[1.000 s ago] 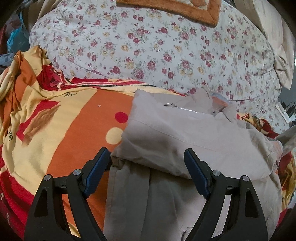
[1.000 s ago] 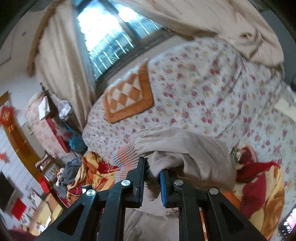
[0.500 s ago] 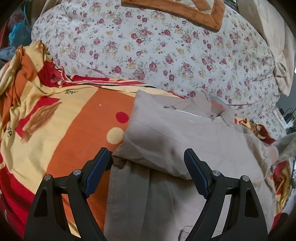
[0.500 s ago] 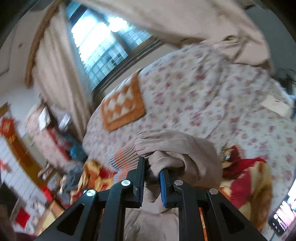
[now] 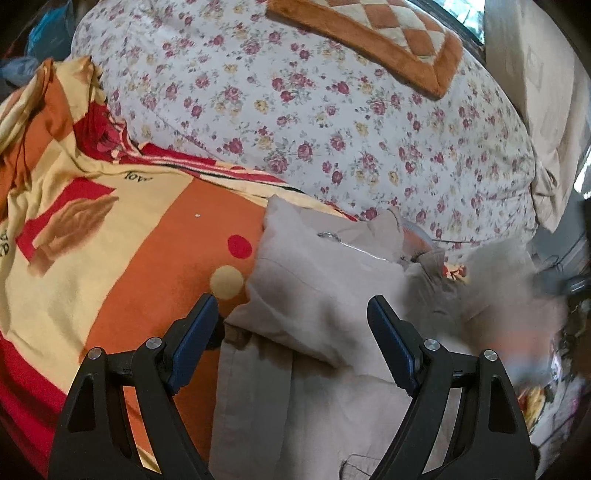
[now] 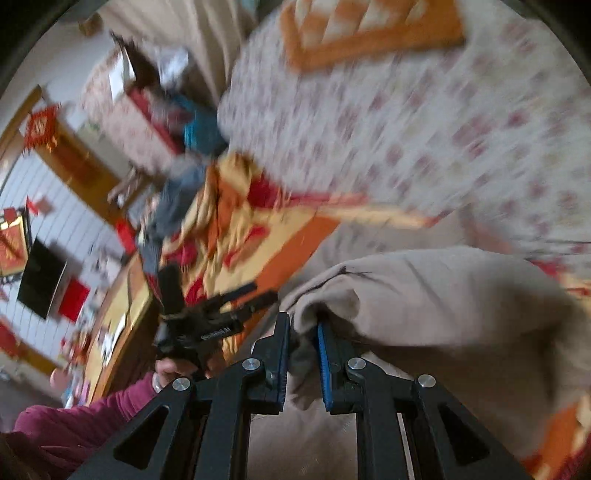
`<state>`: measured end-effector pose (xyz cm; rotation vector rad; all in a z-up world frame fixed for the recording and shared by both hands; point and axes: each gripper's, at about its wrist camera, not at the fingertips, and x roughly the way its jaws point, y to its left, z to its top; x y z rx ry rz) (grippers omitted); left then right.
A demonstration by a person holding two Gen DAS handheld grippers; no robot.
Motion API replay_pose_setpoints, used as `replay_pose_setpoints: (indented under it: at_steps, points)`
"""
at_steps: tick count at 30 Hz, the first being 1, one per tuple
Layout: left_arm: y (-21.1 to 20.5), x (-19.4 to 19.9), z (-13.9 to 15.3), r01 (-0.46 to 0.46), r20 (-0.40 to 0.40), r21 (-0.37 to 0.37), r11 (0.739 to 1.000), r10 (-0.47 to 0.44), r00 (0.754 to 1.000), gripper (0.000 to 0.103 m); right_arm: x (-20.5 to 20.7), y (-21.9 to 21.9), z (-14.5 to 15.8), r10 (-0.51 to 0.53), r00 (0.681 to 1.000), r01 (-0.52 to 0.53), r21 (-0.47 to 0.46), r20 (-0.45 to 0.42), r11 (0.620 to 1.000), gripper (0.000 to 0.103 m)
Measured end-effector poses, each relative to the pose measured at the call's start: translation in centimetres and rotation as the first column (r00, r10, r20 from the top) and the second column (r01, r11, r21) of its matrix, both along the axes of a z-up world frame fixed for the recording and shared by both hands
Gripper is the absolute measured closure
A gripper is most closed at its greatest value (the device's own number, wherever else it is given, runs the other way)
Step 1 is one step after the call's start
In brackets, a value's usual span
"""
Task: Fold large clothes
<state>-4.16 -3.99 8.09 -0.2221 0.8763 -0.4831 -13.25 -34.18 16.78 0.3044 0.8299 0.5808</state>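
Jacket (image 5: 314, 295), beige, lies partly folded on an orange, yellow and red blanket (image 5: 110, 229) spread over the bed. Its upper part is doubled over the lower, with a zipper (image 5: 351, 245) running across the top layer toward the collar. Left gripper (image 5: 291, 325) hangs just above the fold with its jaws wide apart and nothing between them; the left blue pad (image 5: 192, 339) sits over the jacket's left edge, where cloth meets blanket. Beyond the jacket rises a floral quilt (image 5: 332, 122), and an orange checkered cushion (image 5: 388, 33) rests on top of it. At the jacket's right side the left wrist view smears into grey blur, probably cloth in motion, though the shape cannot be made out. Right gripper (image 6: 301, 345) is clamped on a bunched edge of the jacket (image 6: 424, 295), jaws nearly together with fabric pinched between the blue pads; the cloth bulges up and drapes off to the right of the fingers. From the right wrist camera, heavily blurred, the left gripper (image 6: 236, 299) shows at lower left, held by a hand (image 6: 173, 369) with a maroon sleeve (image 6: 81, 417). Same blanket (image 6: 258, 236) and quilt (image 6: 424, 129) lie behind.
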Motion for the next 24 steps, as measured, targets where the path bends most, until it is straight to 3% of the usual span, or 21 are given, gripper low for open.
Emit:
replay_pose_setpoints:
  at_steps: [4, 5, 6, 7, 9, 12, 15, 16, 19, 22, 24]
  points:
    - [0.6, 1.4, -0.9, -0.005, -0.071, -0.059, 0.998, 0.001, 0.997, 0.02, 6.7, 3.0, -5.4, 0.012, 0.992, -0.01, 0.019, -0.129, 1.0, 0.088]
    - [0.8, 1.6, -1.1, -0.005, -0.087, -0.08, 0.997, -0.002, 0.996, 0.02, 8.5, 3.0, -7.0, -0.041, 0.986, 0.041, -0.003, -0.161, 0.999, 0.083]
    - [0.9, 1.9, -1.3, -0.006, -0.11, -0.109, 0.994, -0.006, 0.994, 0.02, 9.6, 2.9, -7.9, -0.08, 0.981, 0.079, -0.013, -0.179, 0.997, 0.065]
    - [1.0, 2.0, -1.3, -0.005, -0.12, -0.124, 0.992, -0.01, 0.993, 0.02, 10.5, 2.3, -8.7, -0.122, 0.973, 0.122, -0.014, -0.198, 0.992, 0.054]
    - [0.9, 1.9, -1.2, 0.01, -0.131, -0.16, 0.987, -0.032, 0.991, 0.019, 10.6, 0.8, -9.1, -0.186, 0.961, 0.198, 0.042, -0.204, 0.979, 0.054]
    - [0.0, 1.3, -0.6, 0.08, -0.126, -0.192, 0.978, -0.106, 0.986, 0.014, 7.1, -2.1, -7.2, -0.219, 0.964, 0.24, 0.138, -0.153, 0.961, 0.049]
    - [-1.6, 0.3, -0.5, 0.179, -0.143, -0.156, 0.971, -0.201, 0.969, 0.014, 1.2, -4.6, -4.9, -0.278, 0.959, 0.282, 0.088, -0.054, 0.955, 0.028]
    - [-2.1, -0.1, -0.7, 0.207, -0.148, -0.135, 0.969, -0.227, 0.963, 0.014, -1.1, -5.7, -4.3, -0.31, 0.951, 0.31, 0.063, -0.021, 0.949, 0.027]
    - [-3.9, -1.8, -1.4, 0.301, -0.176, -0.088, 0.95, -0.312, 0.934, 0.014, -7.7, -9.2, -3.6, -0.445, 0.893, 0.447, -0.022, 0.063, 0.894, 0.026]
    - [-5.8, -3.0, -2.4, 0.354, -0.191, -0.032, 0.935, -0.354, 0.916, 0.014, -12.8, -12.4, -4.8, -0.571, 0.815, 0.578, -0.07, 0.093, 0.813, 0.026]
    - [-7.1, -3.8, -3.1, 0.382, -0.198, 0.006, 0.924, -0.374, 0.906, 0.014, -14.3, -13.2, -6.6, -0.585, 0.809, 0.588, -0.087, 0.064, 0.804, 0.026]
